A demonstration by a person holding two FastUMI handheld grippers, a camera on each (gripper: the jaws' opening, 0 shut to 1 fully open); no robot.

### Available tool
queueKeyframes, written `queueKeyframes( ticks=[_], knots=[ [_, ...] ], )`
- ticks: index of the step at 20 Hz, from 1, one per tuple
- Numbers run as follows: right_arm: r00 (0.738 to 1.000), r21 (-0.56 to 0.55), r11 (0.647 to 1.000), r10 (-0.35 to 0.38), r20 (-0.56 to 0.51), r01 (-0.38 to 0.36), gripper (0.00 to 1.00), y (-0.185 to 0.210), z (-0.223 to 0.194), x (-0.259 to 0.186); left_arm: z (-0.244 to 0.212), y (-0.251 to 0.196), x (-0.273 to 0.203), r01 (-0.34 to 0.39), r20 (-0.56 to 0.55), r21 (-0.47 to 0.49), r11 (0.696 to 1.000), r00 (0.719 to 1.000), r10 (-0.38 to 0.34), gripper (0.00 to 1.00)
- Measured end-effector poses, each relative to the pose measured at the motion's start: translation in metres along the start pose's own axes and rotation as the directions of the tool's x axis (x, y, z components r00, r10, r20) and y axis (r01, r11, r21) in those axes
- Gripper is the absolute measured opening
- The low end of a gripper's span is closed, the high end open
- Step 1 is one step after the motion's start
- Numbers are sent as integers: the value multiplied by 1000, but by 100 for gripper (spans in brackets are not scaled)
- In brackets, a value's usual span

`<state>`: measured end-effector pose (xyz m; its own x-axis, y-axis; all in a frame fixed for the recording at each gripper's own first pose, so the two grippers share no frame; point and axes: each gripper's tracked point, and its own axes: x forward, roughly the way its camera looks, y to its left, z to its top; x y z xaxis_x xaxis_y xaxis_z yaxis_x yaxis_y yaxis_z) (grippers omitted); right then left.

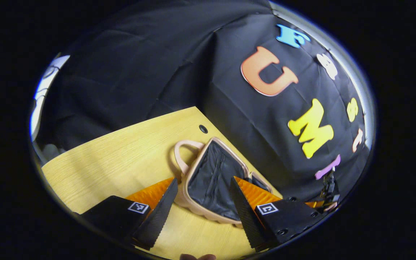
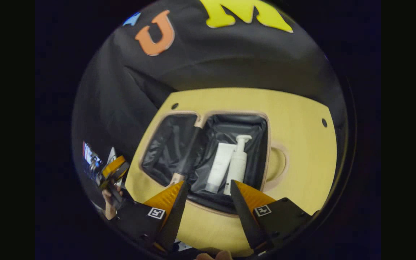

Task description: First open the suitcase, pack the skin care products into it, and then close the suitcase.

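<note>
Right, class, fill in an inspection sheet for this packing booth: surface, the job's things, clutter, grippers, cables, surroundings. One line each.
Surface: wooden table, pale, with small round holes.
Job's things: suitcase lies open, two dark-lined halves; white tube and white pump bottle lie side by side in one half.
Clutter: nothing seen.
Grippers: left gripper open, holding nothing; right gripper open, holding nothing.
Cables: nothing seen.
Surroundings: black cloth wall behind the table.

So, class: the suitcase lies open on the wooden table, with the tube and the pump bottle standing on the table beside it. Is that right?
Not quite. The suitcase does lie open on the wooden table, but the tube and pump bottle lie inside its right half, side by side, as the right gripper view shows.
</note>
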<state>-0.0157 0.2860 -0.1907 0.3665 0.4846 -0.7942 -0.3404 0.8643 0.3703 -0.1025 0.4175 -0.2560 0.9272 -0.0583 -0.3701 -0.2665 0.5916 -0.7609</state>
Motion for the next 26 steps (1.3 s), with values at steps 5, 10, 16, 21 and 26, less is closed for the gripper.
queueKeyframes(
  ticks=[5, 10, 16, 21, 26],
  knots=[
    [994, 42, 995, 86, 62, -88, 71, 14, 2, -51, 21, 51, 43, 7, -33, -213, 977, 999, -14, 90],
    [984, 82, 988, 118, 134, -130, 68, 21, 15, -79, 19, 65, 80, 0, -54, -293, 956, 998, -17, 88],
    [958, -14, 977, 210, 194, -212, 73, 51, 24, -98, 19, 54, 120, 4, -62, -397, 918, 998, -31, 60],
    [943, -139, 969, 234, 237, -206, 73, 58, 21, -117, 20, 43, 134, -38, -94, -357, 933, 996, 4, 43],
    [922, -223, 965, 204, 329, -134, 73, 40, 26, -144, 53, -6, 113, -9, -24, -302, 953, 1000, 2, 18]
  ],
)
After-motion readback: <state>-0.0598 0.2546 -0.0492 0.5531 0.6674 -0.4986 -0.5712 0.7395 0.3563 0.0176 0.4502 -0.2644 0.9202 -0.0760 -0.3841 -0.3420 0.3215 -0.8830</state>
